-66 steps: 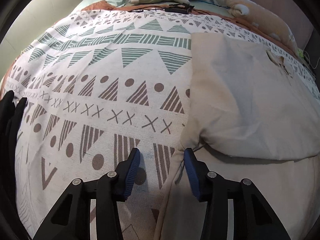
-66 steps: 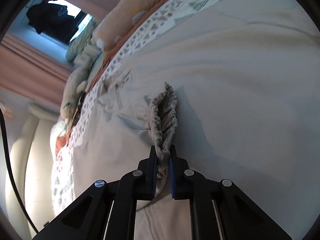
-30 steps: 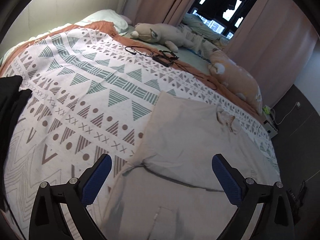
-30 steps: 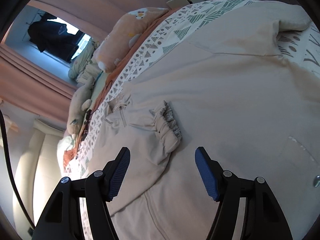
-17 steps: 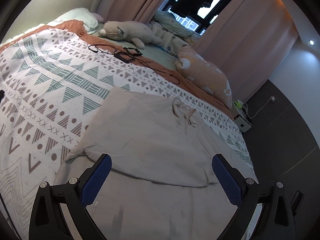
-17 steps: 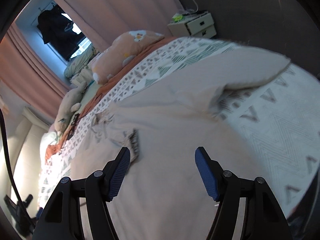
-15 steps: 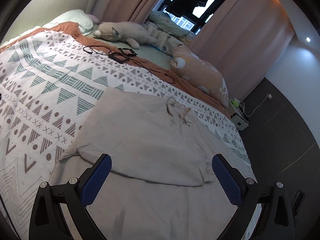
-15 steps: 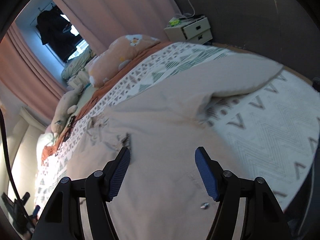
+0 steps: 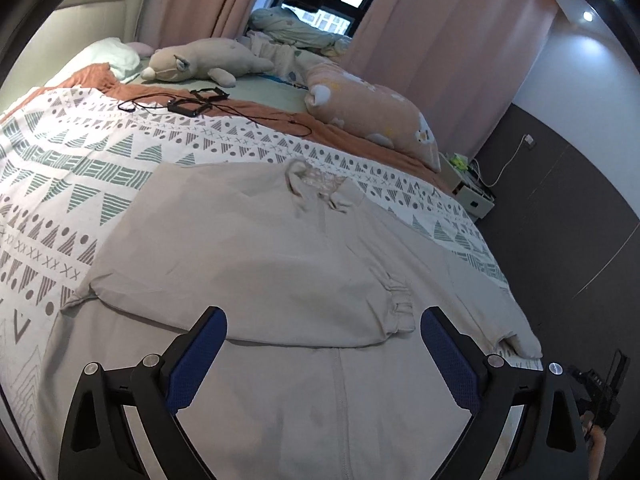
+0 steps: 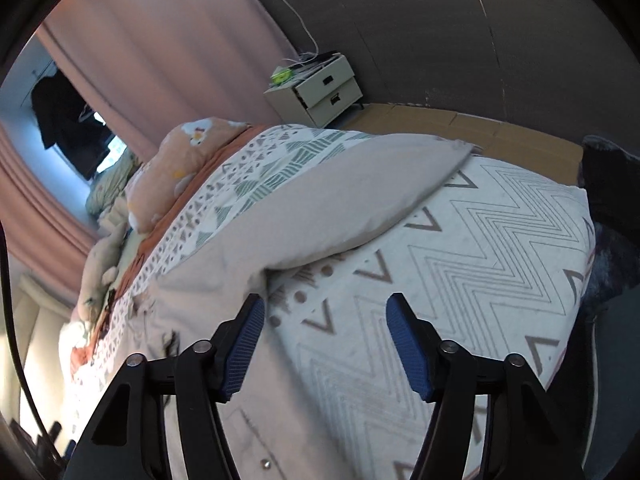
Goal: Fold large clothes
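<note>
The beige jacket [image 9: 256, 264] lies spread face up on the patterned bedspread [image 9: 80, 184], collar toward the pillows. One sleeve [image 9: 280, 300] is folded across the chest, its gathered cuff [image 9: 400, 308] resting near the middle. The other sleeve [image 10: 352, 200] stretches out flat toward the bed's edge.

The left tool [image 9: 324, 356] hovers over the jacket's lower front, jaws spread wide and holding nothing. The right tool [image 10: 326, 340] hangs above bare bedspread just beside the outstretched sleeve; its jaws are closing, with no cloth between them.

The likely risk: if the jaws finish closing here, they may pinch the bedspread instead of the sleeve. Dragging the bedspread could undo the fold already laid.
</note>
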Available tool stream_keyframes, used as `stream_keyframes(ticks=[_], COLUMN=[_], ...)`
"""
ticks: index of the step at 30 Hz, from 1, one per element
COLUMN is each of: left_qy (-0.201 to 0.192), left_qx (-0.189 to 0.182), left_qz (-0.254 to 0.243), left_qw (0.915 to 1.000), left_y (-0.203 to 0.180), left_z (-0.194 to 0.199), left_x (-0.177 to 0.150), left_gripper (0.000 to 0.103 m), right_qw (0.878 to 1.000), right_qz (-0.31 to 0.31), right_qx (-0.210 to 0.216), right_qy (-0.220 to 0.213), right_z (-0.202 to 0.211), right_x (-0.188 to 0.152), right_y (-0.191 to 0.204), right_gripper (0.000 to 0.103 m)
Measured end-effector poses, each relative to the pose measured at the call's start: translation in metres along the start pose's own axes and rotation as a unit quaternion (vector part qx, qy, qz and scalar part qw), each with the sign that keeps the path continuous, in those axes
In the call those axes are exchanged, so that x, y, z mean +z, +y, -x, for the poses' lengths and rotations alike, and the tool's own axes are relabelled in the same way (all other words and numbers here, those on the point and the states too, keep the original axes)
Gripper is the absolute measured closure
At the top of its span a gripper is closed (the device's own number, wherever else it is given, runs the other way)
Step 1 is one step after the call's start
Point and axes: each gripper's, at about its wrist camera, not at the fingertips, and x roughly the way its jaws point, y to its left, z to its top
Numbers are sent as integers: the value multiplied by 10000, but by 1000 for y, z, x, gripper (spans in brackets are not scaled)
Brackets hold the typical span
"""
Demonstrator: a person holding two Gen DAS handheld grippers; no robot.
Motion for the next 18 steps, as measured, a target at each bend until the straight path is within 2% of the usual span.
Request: stream_keyframes(ticks=[4, 11, 14, 18], left_qy=[105, 382, 630, 860], left_qx=[173, 163, 280, 288], left_qz=[-427, -746, -1004, -1237], left_qw=[9989, 9963, 9925, 9882], left_y=[-23, -50, -61, -72], left_z=[-21, -69, -92, -116], left_x=[-11, -26, -33, -46], left_gripper=[12, 19, 24, 25], right_qw=[9996, 9977, 9966, 9959], right_qz=[-273, -660, -800, -877], right_qx=[56, -61, -79, -149], right_qy=[86, 151, 157, 133], right_z=[-31, -86, -105, -130], right_x=[12, 34, 42, 54], right_y=[-26, -62, -75, -87], right_gripper=[54, 57, 61, 62])
